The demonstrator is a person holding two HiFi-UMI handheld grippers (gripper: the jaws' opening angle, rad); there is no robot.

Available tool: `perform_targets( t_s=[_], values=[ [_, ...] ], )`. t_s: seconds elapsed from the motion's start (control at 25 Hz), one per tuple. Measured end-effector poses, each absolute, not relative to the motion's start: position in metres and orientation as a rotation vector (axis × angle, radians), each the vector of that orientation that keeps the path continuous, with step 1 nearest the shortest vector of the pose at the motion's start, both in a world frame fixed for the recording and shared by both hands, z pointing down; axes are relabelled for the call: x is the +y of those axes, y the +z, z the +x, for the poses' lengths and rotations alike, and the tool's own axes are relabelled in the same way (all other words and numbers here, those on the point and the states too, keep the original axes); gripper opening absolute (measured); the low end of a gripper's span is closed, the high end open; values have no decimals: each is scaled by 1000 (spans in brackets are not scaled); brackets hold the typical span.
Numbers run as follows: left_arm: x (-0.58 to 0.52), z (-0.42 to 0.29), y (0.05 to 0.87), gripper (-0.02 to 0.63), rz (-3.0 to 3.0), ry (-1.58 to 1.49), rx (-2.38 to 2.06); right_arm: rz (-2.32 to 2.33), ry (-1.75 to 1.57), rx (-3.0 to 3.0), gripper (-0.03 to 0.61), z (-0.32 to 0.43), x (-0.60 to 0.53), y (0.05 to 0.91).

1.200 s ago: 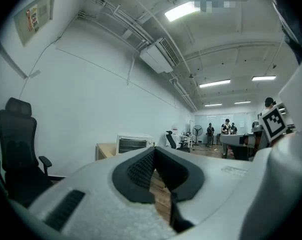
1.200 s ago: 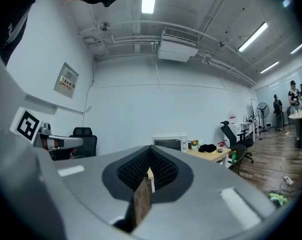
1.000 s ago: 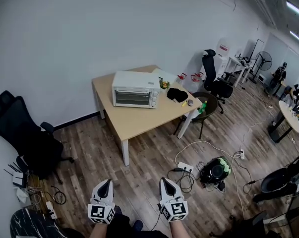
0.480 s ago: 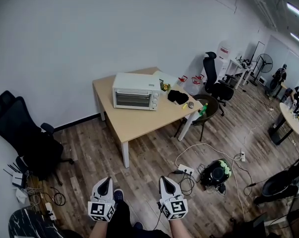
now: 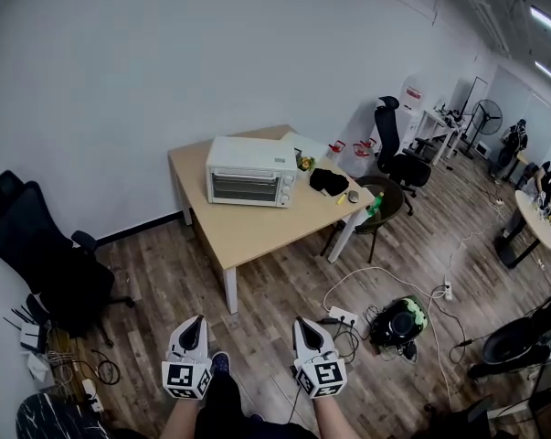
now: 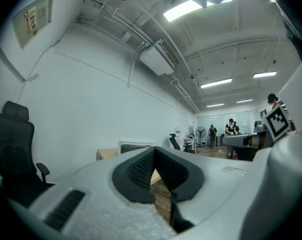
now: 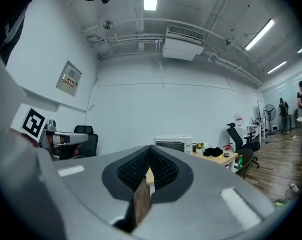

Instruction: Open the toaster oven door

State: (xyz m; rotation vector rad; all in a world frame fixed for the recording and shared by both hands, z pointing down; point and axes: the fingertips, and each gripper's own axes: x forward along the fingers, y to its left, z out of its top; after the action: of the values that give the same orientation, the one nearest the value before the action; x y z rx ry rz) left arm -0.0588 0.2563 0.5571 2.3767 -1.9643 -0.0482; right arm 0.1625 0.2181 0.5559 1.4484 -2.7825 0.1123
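A white toaster oven [image 5: 250, 171] stands on a light wooden table [image 5: 257, 229] by the wall, its glass door closed. It is far ahead of both grippers. My left gripper [image 5: 194, 323] and right gripper [image 5: 304, 325] hang side by side low in the head view, over the wooden floor, both shut and empty. In the left gripper view the oven [image 6: 135, 145] shows small beyond the shut left gripper [image 6: 155, 151]. The right gripper view has the oven [image 7: 173, 144] just above the shut right gripper [image 7: 151, 149].
A black office chair [image 5: 47, 263] stands at the left wall. Right of the table are a round chair [image 5: 377, 199] and another office chair [image 5: 398, 149]. Cables with a power strip [image 5: 344, 311] and a black-green object [image 5: 398, 316] lie on the floor ahead right. People stand far right.
The head view has shifted slightly and the table sits a touch closer. Both grippers stay shut, held low, and have crept forward a little.
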Motion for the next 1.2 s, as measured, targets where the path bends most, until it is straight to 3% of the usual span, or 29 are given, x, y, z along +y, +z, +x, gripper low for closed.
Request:
perform_targets(
  t_s=[1.2],
  values=[
    [37,-120,562,-3,2397,-2,-1881,1510,173,-2742,6,98,4,565]
  ],
)
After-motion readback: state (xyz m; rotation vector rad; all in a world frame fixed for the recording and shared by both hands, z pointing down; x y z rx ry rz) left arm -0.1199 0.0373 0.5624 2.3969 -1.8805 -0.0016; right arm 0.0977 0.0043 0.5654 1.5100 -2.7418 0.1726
